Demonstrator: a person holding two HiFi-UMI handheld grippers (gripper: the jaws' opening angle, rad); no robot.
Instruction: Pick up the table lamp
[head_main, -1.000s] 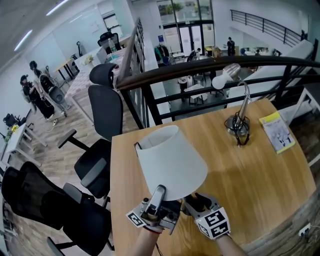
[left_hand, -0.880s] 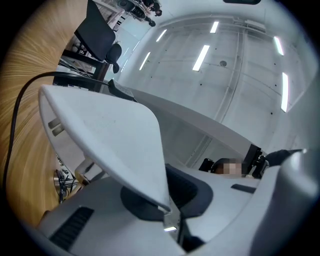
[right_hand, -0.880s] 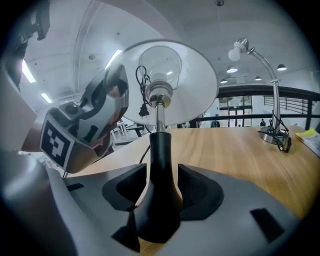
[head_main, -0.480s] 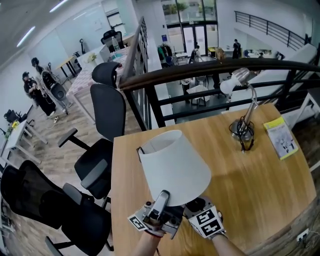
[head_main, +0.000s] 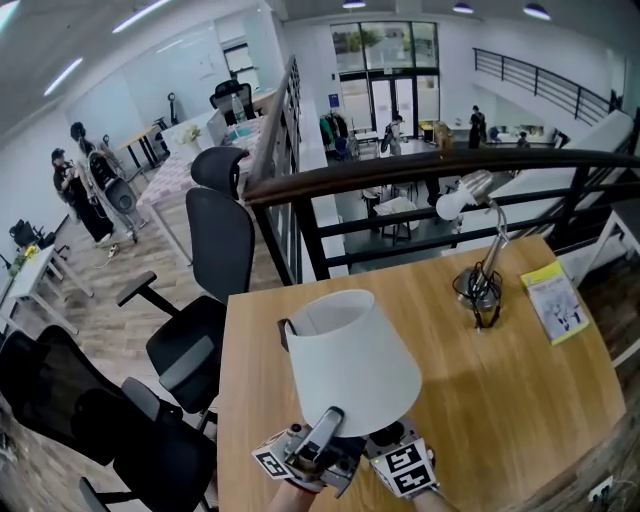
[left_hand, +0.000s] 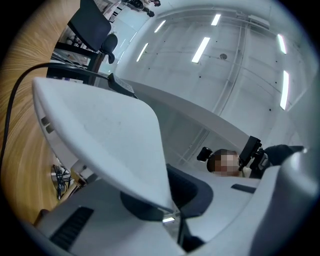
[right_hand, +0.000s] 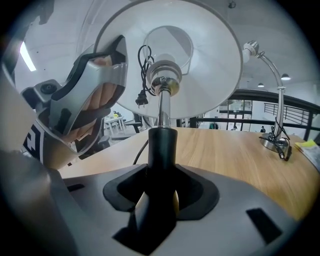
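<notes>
The table lamp has a white cone shade (head_main: 350, 360) and a black stem (right_hand: 161, 150) under a chrome socket. It stands near the front of the wooden table (head_main: 520, 400). My left gripper (head_main: 318, 440) is shut on the shade's lower rim, and the shade (left_hand: 100, 135) fills the left gripper view above the jaws (left_hand: 172, 215). My right gripper (head_main: 385, 442) sits under the shade. Its jaws are closing, with the stem between them and pressed in their notch (right_hand: 157, 200). The lamp's plug and cord (right_hand: 142, 95) hang by the socket.
A silver gooseneck desk lamp (head_main: 480, 250) stands at the table's far right, with a yellow booklet (head_main: 555, 300) beside it. A dark railing (head_main: 400, 170) runs along the far edge. Black office chairs (head_main: 215, 250) stand left of the table.
Both grippers keep their hold on the lamp. The lamp and grippers sit slightly lower and further right in the head view, which has tilted up a little.
</notes>
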